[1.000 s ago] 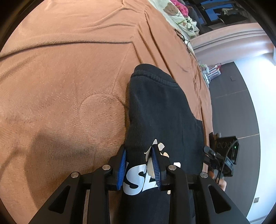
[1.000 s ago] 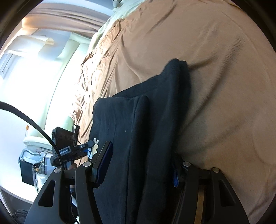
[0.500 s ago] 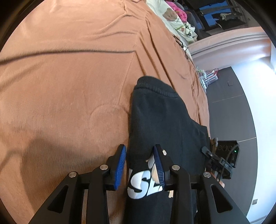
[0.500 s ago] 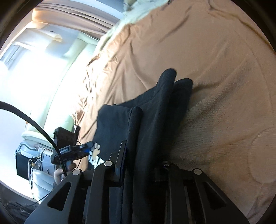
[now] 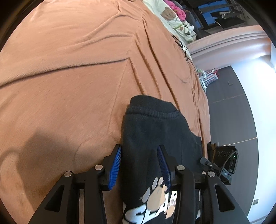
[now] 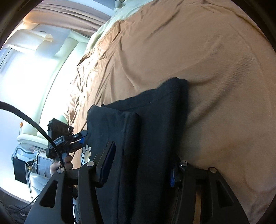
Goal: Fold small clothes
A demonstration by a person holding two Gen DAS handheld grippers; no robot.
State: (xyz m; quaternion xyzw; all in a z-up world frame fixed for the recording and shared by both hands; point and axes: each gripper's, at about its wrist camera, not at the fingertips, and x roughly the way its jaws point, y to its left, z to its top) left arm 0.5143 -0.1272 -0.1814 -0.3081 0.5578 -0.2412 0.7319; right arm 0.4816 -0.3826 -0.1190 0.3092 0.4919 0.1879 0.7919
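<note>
A folded black garment [image 5: 155,131] with a paw print and white letters lies on the brown blanket [image 5: 69,77]. My left gripper [image 5: 138,148] straddles its printed end. Its jaws are opening, the blue pads [image 5: 114,165] flank the cloth and a slight gap shows on the left side. In the right wrist view the same garment [image 6: 155,112] runs as a thick fold between the fingers of my right gripper [image 6: 143,151], whose jaws are also opening. The cloth hides most of its right pad. Each gripper shows in the other's view: the right gripper [image 5: 222,163] and the left gripper [image 6: 65,139].
The blanket [image 6: 207,51] spreads wide beyond the garment. A cream cloth with a bear print [image 5: 170,15] lies at the far corner. The bed's edge drops to a dark floor [image 5: 229,106]. A black cable [image 6: 25,117] and a person's hand [image 6: 60,165] show against a bright window.
The left jaws have widened and the gripper has slid forward along the garment. The right jaws closed on the fold half a second ago and have spread again.
</note>
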